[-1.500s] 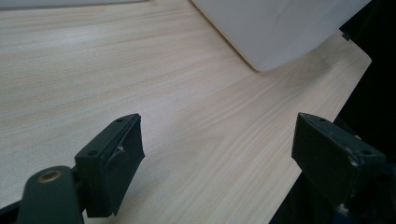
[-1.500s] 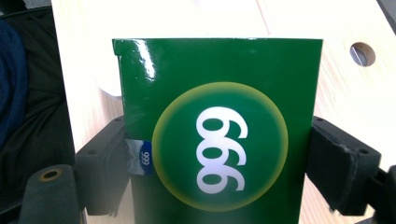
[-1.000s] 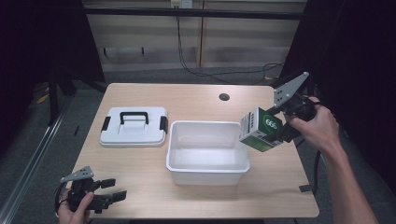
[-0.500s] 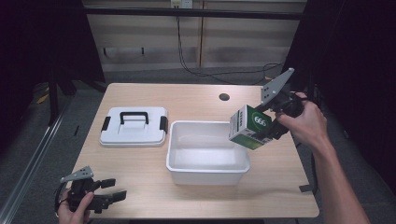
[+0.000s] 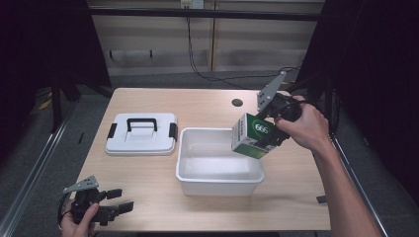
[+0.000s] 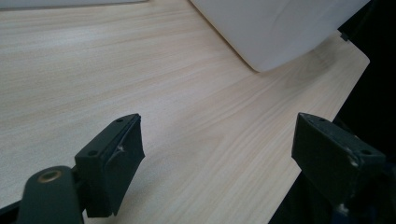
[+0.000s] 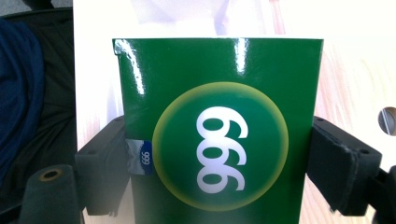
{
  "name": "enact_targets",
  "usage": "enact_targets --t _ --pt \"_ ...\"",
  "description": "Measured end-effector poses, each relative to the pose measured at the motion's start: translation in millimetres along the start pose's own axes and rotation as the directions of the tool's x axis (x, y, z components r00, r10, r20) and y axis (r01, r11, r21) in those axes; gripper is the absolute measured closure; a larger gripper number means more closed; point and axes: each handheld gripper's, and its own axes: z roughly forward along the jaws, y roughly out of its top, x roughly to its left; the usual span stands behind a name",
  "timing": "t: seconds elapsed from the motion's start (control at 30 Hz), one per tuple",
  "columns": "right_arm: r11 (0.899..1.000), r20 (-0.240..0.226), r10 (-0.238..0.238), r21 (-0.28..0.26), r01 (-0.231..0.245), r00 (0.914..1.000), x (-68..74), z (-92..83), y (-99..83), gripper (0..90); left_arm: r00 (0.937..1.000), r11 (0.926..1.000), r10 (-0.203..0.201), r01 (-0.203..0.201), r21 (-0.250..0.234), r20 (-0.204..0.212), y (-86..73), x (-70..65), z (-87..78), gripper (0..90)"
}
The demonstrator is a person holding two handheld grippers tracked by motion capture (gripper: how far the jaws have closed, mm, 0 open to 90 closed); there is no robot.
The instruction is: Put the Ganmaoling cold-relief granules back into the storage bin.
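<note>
bin: white tub (image 5: 217,170) mid-table, nothing inside
lid: white lid (image 5: 142,133) left of tub, black handle
box: green box (image 5: 253,136), "999" circle, tilted over tub's right rim
my right gripper (image 5: 269,133): clamped on box
my left gripper (image 5: 116,205): jaws apart, near-left table (image 5: 207,103) edge

white tub (image 5: 219,173) mid-table, lid (image 5: 142,134) to its left, bare tabletop (image 5: 148,187) along near edge

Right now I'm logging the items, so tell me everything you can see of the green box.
The green box is glossy, cardboard by its look, with a yellow-ringed circle bearing white digits and a white side panel. The right gripper clamps it on two opposite sides. It hangs tilted in the air over the right end of the white bin, touching nothing else.
</note>
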Motion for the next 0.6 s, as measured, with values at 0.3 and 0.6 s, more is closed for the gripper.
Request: enact_targets --t 0.3,0.6 --pt "0.998 -0.024 -0.014 0.061 0.015 0.9996 -2.0 14.0 8.7 15.9 1.0000 1.0000 0.000 0.000 0.001 0.001 0.1 -0.1 0.3 16.6" --pt "0.991 -0.070 -0.045 0.126 0.054 0.9965 -3.2 34.7 19.4 15.9 1.0000 1.0000 0.001 -0.001 0.002 0.003 0.1 0.0 0.1 16.6"
